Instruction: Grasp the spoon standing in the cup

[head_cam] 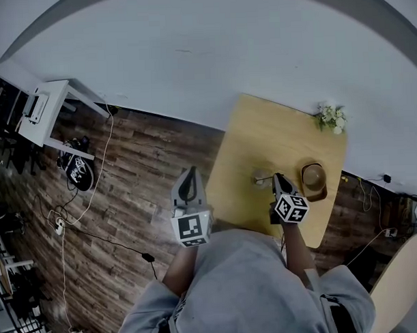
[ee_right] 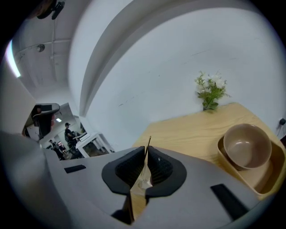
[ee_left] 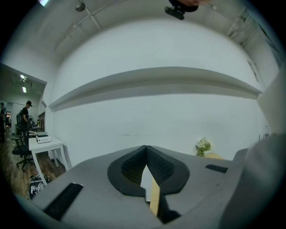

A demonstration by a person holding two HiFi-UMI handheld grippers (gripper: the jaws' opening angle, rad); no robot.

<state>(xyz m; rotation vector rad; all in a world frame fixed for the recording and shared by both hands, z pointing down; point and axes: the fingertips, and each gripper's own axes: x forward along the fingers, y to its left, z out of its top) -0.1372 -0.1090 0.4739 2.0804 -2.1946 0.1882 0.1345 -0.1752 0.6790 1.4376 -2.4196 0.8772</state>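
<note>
Fingers of right gripper tight on spoon

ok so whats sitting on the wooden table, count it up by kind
bowl: 1
tray: 1
cup: 1
spoon: 1
bunch of flowers: 1
total: 5

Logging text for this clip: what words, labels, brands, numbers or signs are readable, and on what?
No readable word, number or brand in any view.
Marker cubes: black-and-white square patterns only, no letters.
Device on the white desk: any print is too small to read.
</note>
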